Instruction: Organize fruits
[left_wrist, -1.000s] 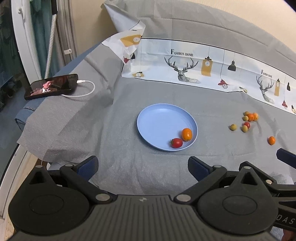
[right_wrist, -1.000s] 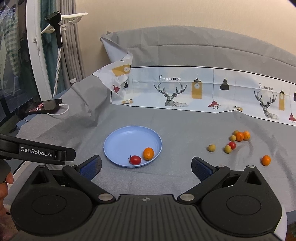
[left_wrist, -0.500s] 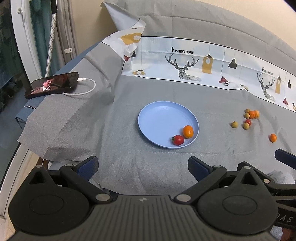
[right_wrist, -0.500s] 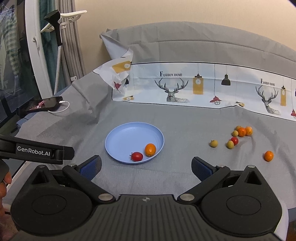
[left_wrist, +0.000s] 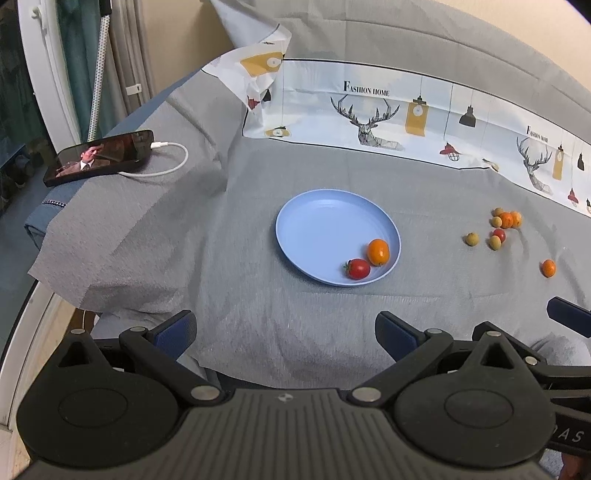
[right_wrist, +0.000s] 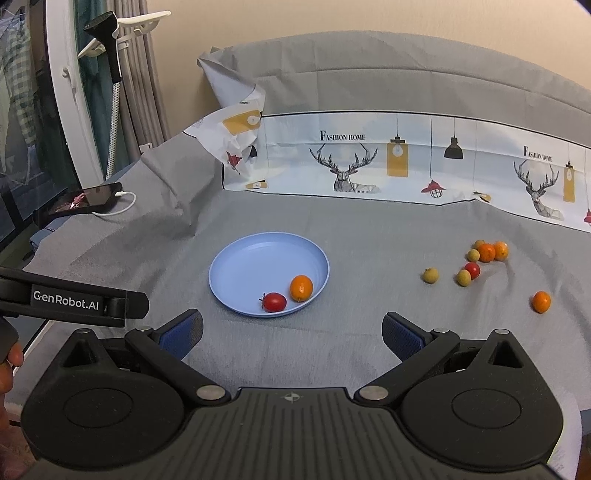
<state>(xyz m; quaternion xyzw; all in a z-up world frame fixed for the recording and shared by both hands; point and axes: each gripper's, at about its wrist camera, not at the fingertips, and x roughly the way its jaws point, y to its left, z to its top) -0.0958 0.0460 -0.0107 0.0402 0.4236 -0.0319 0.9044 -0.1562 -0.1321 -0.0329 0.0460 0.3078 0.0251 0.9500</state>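
A blue plate (left_wrist: 325, 218) (right_wrist: 251, 258) lies on the grey cloth and holds a red cherry tomato (left_wrist: 357, 268) (right_wrist: 274, 301) and an orange kumquat (left_wrist: 378, 252) (right_wrist: 301, 288). Several small fruits lie loose to the right: a cluster (left_wrist: 504, 223) (right_wrist: 480, 258) of orange, yellowish and red ones, one yellowish fruit (left_wrist: 471, 239) (right_wrist: 430, 275) apart, and a lone orange one (left_wrist: 548, 268) (right_wrist: 541, 301). My left gripper (left_wrist: 284, 332) is open and empty, near the table's front edge. My right gripper (right_wrist: 291, 338) is open and empty, also short of the plate.
A phone (left_wrist: 99, 157) (right_wrist: 81, 203) on a white charging cable lies at the far left edge. A printed cloth (left_wrist: 406, 114) (right_wrist: 406, 158) with deer and lamps rises at the back. The left gripper's body (right_wrist: 70, 301) shows at the right wrist view's left.
Both grippers have shifted slightly; the plate and fruits sit a little higher in the left view and lower in the right view. No fruit has moved. Both stay open.
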